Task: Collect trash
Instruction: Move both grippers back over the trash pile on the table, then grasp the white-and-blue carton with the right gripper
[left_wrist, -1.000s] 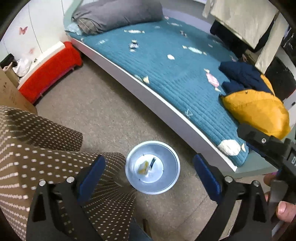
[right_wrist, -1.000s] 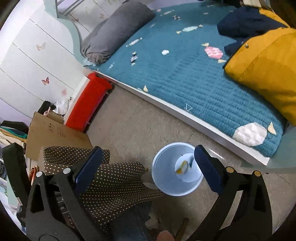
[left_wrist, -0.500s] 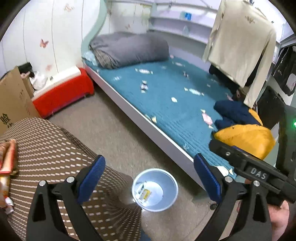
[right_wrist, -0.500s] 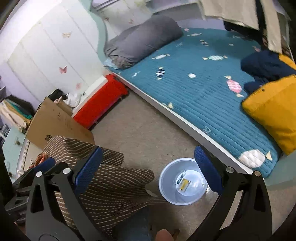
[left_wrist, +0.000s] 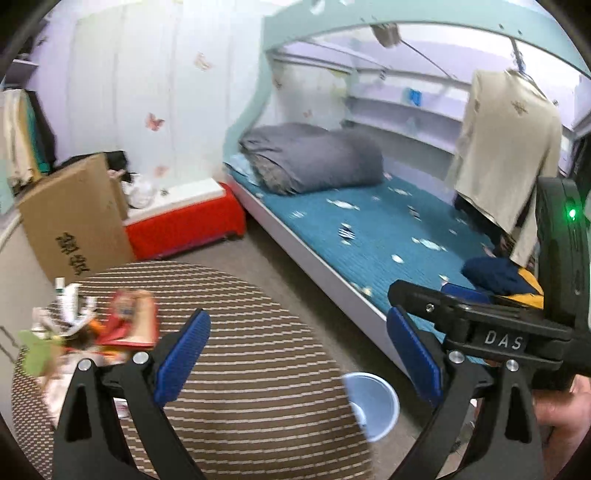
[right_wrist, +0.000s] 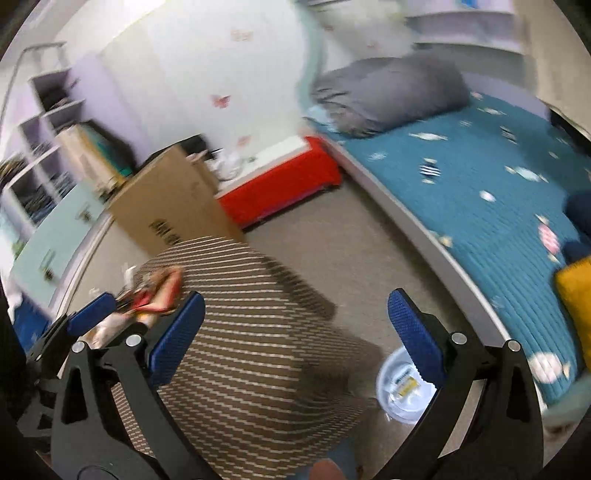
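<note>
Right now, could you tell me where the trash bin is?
The trash bin stands on the floor at the lower right of both views, between the brown dotted table and the bed.

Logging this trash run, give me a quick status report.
Left gripper open, empty; right gripper open, empty. Wrappers piled on dotted tablecloth, untouched. Bin on floor beside table, some trash inside. Path clear.

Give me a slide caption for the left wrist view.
Open left gripper above a dotted table, wrappers at left, bin below.
</note>
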